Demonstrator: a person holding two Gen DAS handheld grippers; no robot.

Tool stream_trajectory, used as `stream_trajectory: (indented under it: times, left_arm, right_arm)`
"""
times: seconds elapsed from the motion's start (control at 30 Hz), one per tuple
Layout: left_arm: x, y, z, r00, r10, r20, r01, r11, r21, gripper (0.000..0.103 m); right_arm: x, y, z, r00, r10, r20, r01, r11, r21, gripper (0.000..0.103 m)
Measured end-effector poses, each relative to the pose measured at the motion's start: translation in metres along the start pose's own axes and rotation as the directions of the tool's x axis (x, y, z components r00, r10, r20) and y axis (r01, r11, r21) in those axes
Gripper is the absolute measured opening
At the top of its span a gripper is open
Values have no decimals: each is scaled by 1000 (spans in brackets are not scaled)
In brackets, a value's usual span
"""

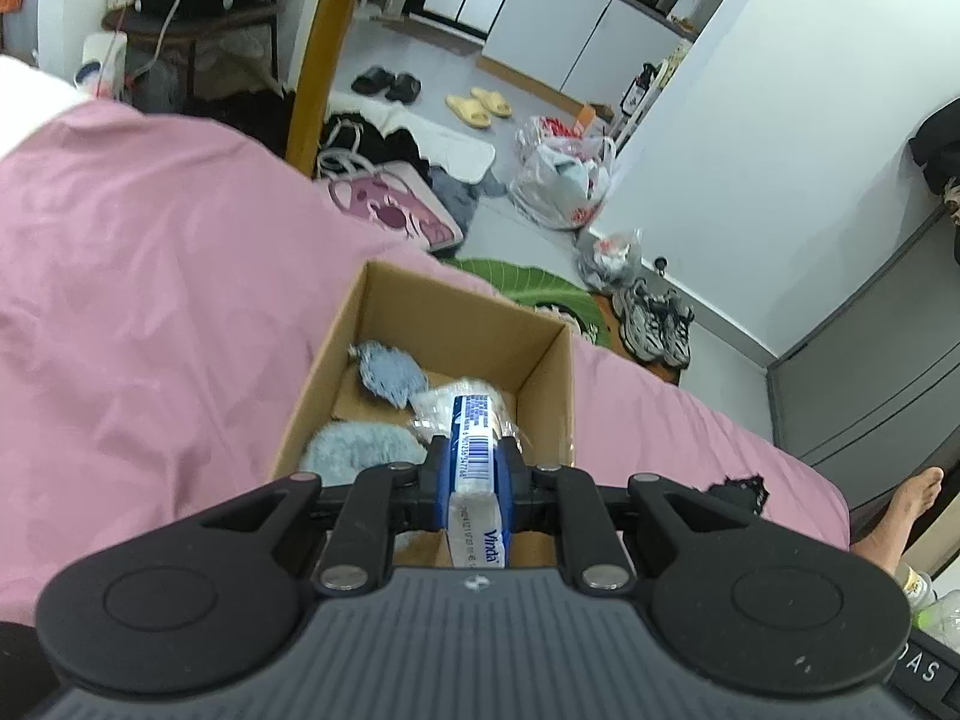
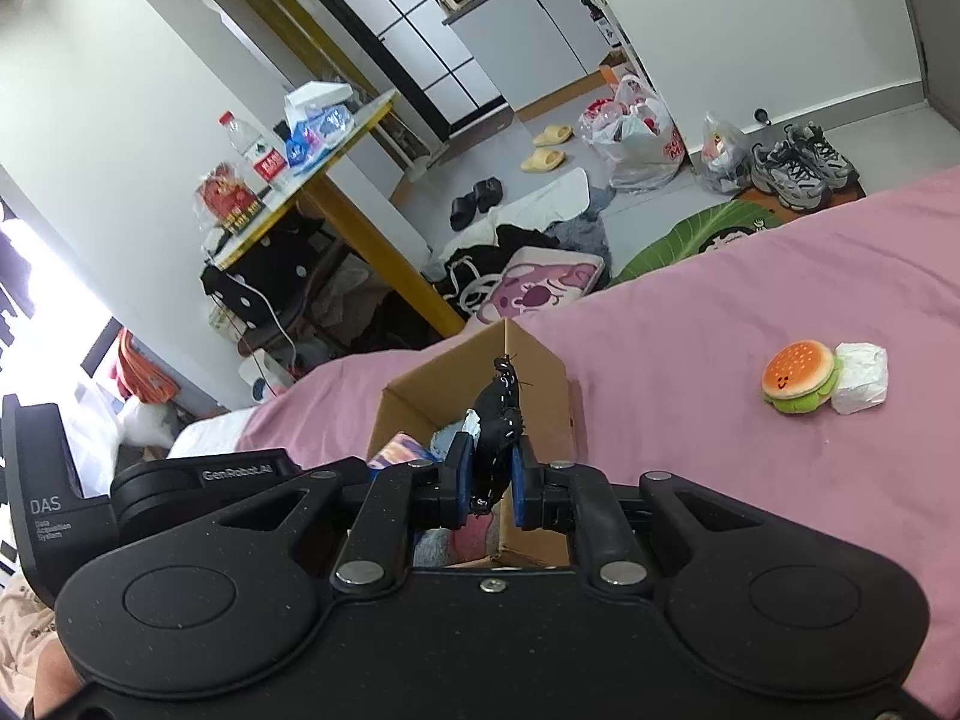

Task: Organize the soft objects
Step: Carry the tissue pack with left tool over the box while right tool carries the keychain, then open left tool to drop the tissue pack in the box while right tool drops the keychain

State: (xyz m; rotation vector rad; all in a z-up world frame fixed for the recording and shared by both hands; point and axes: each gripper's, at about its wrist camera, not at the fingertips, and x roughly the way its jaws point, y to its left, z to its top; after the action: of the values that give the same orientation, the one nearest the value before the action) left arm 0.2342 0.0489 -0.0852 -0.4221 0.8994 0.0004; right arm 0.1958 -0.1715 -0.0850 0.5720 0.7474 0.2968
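Observation:
An open cardboard box (image 1: 540,360) sits on the pink bed sheet (image 1: 150,300). Inside lie grey-blue fluffy cloths (image 1: 384,372) and a clear-wrapped white item (image 1: 438,399). My left gripper (image 1: 474,456) is shut on a blue-and-white tissue pack (image 1: 474,450), held over the box. In the right wrist view my right gripper (image 2: 489,468) is shut on a black soft item (image 2: 495,420) above the same box (image 2: 540,372). A burger plush (image 2: 798,378) and a white tissue pack (image 2: 861,385) lie on the sheet at the right.
The bed's edge runs just past the box. Beyond it the floor holds a pink cushion (image 1: 396,210), plastic bags (image 1: 564,180), sneakers (image 1: 654,324) and slippers (image 1: 477,108). A yellow-legged table (image 2: 336,180) stands behind. A bare foot (image 1: 900,516) shows at the right.

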Motion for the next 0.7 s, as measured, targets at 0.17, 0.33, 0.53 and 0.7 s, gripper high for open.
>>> stream_trajectory:
  times: [0.17, 0.33, 0.53, 0.7]
  left_arm:
    - [17, 6, -8, 999, -8, -42, 7, 1000, -10, 15]
    - [30, 9, -6, 997, 8, -72, -9, 1000, -9, 16]
    - [37, 20, -7, 992, 22, -125, -24, 1000, -18, 19]
    - [29, 27, -1, 994, 16, -112, -17, 1000, -13, 19]
  right_arm:
    - [13, 8, -2, 1000, -22, -20, 22, 1000, -15, 14]
    - [25, 14, -2, 999, -36, -36, 35, 999, -28, 14]
    - [37, 25, -2, 998, -38, -54, 35, 998, -45, 14]
    - [47, 32, -1, 998, -37, -57, 34, 998, -54, 14]
